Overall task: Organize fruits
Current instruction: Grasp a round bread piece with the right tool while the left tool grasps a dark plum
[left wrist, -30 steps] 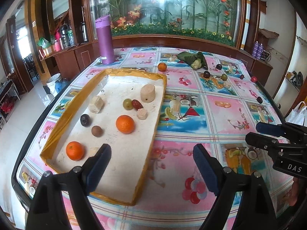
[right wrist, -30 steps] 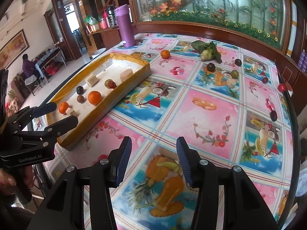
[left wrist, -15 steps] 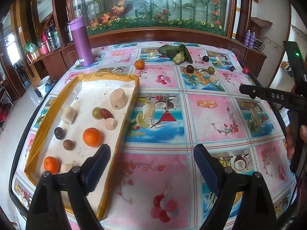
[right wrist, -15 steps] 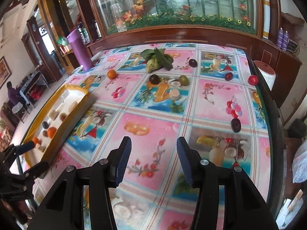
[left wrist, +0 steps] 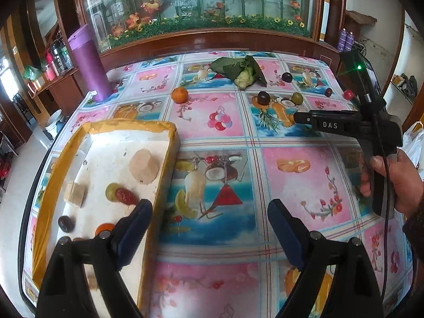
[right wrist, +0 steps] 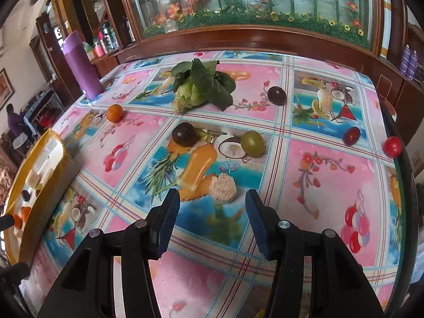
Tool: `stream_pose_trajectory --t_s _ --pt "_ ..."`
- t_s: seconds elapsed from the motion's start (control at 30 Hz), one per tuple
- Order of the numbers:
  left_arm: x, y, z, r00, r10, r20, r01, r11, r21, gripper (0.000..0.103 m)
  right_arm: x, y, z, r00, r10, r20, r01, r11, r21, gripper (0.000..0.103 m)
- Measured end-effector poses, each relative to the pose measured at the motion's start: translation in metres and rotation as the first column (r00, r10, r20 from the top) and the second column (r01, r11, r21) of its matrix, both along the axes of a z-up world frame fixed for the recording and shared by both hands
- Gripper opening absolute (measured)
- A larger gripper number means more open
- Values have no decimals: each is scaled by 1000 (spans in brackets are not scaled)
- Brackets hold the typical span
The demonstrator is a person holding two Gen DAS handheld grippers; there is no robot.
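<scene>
Both claws hang apart and empty: left claw (left wrist: 209,228) beside the tray (left wrist: 159,185), right claw (right wrist: 212,212) above the worktop (right wrist: 318,185). Only the left view shows the tray's red date (left wrist: 126,195), long axis pointing near-right. Loose fruit lies far: green fruit (right wrist: 252,140), orange (right wrist: 114,113).

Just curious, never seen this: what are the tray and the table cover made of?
Tray: seems white foam, chalky and pitted, with rims wrapped in glossy yellow tape. Table cover: probably printed plastic or oilcloth, since it shines with reflections.
</scene>
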State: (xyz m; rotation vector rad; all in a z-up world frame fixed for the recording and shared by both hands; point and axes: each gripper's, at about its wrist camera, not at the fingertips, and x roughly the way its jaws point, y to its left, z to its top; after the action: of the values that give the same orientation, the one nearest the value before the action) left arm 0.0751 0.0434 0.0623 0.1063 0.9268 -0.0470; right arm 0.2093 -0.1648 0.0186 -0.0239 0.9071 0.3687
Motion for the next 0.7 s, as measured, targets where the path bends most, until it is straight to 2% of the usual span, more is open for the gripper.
stream_pose_trajectory --t_s 0.07,0.23,0.4,0.57,0.7 --pt "15 -7 1 1000 -13 7 13 1000 21 90 4 4 -4 1000 16 -9 -16 999 -39 24" --pt "62 -31 -2 999 -50 -1 50 998 30 90 1 1 -1 1000 18 26 -17 999 -33 24" --pt "114 -57 -10 998 -62 18 63 998 -30 90 -19 -19 10 999 10 46 -11 1000 9 24" --pt "163 -77 -21 999 -43 12 44 996 -79 90 -37 -34 12 999 15 45 -15 1000 2 24" --pt "186 -91 -31 999 -53 -1 53 995 -89 81 -43 -45 12 999 8 45 -8 1000 1 24"
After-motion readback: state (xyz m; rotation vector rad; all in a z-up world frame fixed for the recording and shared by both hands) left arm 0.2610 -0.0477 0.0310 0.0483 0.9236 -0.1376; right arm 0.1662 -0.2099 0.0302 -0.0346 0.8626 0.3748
